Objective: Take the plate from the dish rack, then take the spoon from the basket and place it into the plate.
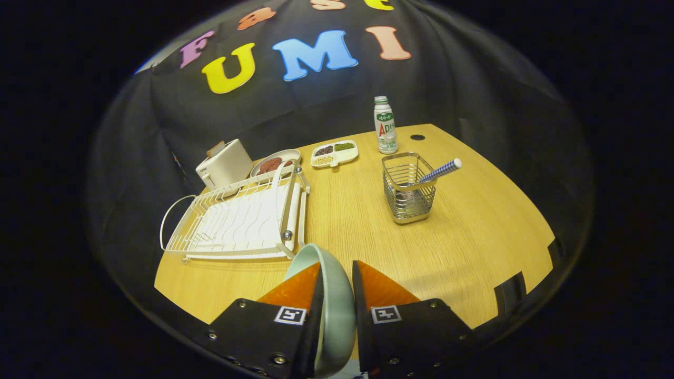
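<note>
Hand-held gripper [337,279] clamped on plate [334,310] rim, plate edgewise between fingers

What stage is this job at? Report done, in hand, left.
Done: the plate is out of the dish rack. In hand: the gripper is shut on it, edge-up above the table. Left: set it down; the spoon stands in the basket.

Plate [329,295] clamped in claw [337,281], dish rack [239,221] left, basket [408,189] right
</note>
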The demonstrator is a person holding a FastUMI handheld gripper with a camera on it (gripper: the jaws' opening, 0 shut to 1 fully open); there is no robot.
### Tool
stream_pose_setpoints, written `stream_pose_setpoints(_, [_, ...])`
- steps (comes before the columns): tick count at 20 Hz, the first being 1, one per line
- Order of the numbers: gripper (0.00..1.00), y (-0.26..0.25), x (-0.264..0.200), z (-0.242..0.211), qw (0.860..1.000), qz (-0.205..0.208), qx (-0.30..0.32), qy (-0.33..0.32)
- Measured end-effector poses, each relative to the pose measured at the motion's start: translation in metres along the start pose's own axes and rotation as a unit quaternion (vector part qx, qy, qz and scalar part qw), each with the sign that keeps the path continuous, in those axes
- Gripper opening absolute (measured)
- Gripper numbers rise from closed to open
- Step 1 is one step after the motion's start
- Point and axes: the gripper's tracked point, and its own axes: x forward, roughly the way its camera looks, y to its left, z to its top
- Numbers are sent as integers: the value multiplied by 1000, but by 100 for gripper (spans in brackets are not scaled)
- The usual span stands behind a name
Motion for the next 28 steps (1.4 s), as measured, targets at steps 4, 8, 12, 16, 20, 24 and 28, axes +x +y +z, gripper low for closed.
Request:
stream_pose_setpoints(4, [30, -17, 18, 1, 1000, -6, 24, -3])
stream_pose_setpoints(8, [30, -10, 28, -13, 1000, 10, 2, -14])
stream_pose_setpoints(12, [31, 3, 43, -28, 999, 20, -42, 6])
stream_pose_setpoints(16, [31, 4, 42, -13, 998, 10, -57, -15])
stream_pose_setpoints(20, [31, -13, 31, 22, 996, -24, -46, -72])
stream_pose_setpoints(24, [31, -37, 27, 51, 990, -70, -23, -118])
stream_pose_setpoints(28, [73, -66, 28, 76, 982, -121, 2, -147])
